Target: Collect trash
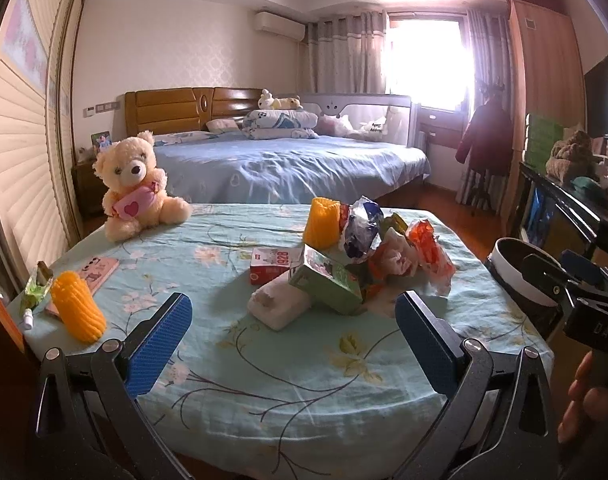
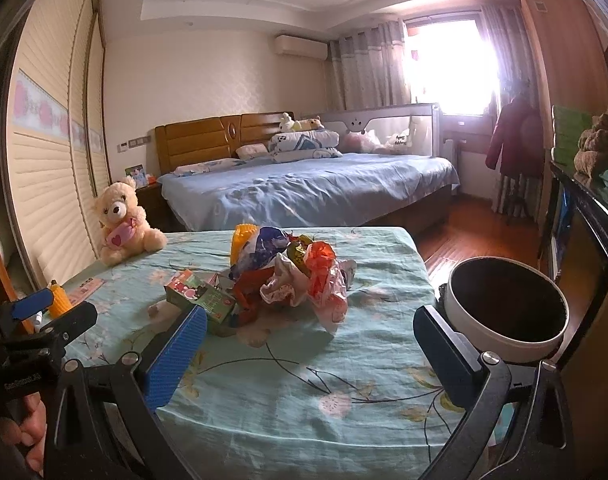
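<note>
Trash pile point(image 1: 355, 256): lying at the middle of the table point(image 1: 264, 380), straight ahead of both grippers and touching neither; cartons, wrappers and a crumpled tissue are heaped together.
Left gripper point(image 1: 294, 332): hovering with jaws spread wide, holding nothing; it seems the nearer one.
Green carton point(image 1: 327, 284): sitting at the near edge of the heap, its long axis slanting from far-left to near-right across the left jaws.
Right gripper point(image 2: 309, 352): waiting with jaws wide and holding nothing.
Bin point(image 2: 503, 316): standing off the table's right edge, just beside the right gripper's right finger.
</note>
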Demonstrator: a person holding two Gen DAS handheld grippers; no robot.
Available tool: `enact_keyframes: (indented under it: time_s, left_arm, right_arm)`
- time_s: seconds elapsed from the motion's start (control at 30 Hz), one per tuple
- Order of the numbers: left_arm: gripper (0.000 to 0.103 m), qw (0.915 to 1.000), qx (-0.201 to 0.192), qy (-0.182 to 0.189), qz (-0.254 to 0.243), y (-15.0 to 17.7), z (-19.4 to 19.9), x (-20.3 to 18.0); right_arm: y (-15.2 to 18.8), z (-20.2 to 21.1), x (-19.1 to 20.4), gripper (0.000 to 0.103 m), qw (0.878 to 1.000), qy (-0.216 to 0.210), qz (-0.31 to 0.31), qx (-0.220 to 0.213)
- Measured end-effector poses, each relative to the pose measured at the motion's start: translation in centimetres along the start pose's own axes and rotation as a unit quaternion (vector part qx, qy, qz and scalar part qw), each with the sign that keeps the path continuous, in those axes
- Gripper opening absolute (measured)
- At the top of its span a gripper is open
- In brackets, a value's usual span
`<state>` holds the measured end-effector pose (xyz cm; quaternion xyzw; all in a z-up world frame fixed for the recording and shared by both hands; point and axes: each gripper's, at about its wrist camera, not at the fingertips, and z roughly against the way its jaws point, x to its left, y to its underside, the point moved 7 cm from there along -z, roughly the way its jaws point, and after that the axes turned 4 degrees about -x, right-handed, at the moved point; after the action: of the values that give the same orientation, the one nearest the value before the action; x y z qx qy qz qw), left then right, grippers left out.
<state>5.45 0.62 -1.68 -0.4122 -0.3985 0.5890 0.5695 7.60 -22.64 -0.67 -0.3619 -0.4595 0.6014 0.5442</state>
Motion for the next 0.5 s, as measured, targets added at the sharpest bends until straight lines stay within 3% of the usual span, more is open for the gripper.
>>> enact_keyframes:
  time_s: [0.5]
  left_arm:
    - [0.103,1.0000,0.001,0.002,0.002,-0.06,0.26,0.09]
  right_arm:
    - [0.00,0.21,0.34,0.103,1.000,-0.007,0.001,0.003]
